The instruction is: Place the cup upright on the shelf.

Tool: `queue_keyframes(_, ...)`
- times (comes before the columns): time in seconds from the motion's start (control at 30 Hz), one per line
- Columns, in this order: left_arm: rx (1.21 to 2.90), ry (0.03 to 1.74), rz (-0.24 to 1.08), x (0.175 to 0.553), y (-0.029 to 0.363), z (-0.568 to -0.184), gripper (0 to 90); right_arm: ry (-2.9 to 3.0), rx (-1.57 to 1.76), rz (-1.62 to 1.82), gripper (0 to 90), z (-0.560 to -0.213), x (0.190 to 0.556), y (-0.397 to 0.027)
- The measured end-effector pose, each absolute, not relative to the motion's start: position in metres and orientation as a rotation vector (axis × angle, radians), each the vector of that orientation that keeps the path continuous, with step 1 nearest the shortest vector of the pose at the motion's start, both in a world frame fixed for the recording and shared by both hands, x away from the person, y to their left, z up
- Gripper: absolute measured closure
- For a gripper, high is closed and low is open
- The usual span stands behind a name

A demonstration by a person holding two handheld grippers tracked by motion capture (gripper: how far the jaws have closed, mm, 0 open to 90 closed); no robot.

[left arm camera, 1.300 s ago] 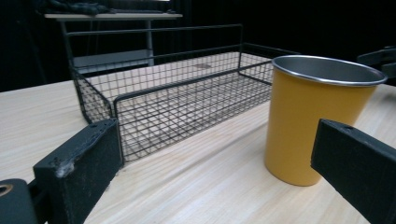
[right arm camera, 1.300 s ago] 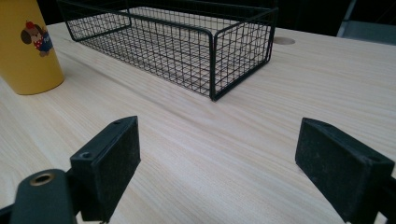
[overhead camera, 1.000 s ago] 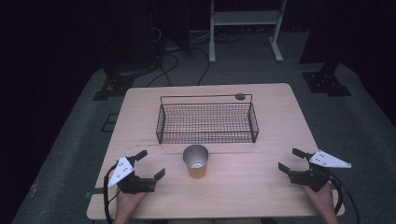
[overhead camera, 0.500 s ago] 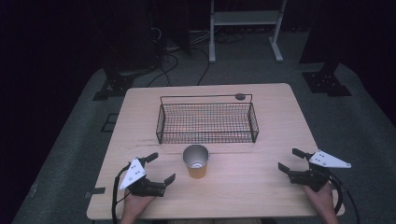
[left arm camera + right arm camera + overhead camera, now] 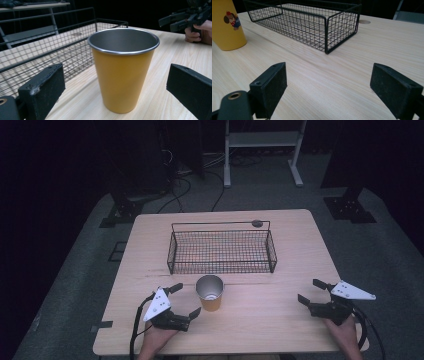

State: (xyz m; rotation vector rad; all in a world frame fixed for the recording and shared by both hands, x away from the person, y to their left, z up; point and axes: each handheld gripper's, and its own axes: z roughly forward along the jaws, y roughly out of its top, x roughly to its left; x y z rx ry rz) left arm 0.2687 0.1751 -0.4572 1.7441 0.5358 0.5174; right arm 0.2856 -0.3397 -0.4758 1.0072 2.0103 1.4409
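Left tool [image 5: 182,299] moved closer to yellow cup [image 5: 210,292], jaws wide, right tool [image 5: 314,292] unmoved, wide

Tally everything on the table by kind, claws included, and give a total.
Yellow metal cup: 1
Black wire basket: 1
Claws: 2, the left claw and the right claw, both open
Total: 4

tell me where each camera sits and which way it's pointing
High view: above the person's table edge, looking forward and down at the cup, wire basket, both hands and grippers.
Left gripper view: on the left gripper, facing the cup between its open jaws.
Right gripper view: on the right gripper, low over the table, jaws open.
Shared: cup and basket appear in all three.
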Motion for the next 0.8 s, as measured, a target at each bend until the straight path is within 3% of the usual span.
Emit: queue_keyframes(0.8,1.789,0.554,0.471,0.284,0.135,-0.466,1.0,2.013,1.000,1.443,12.9,-0.476,0.286,-0.339)
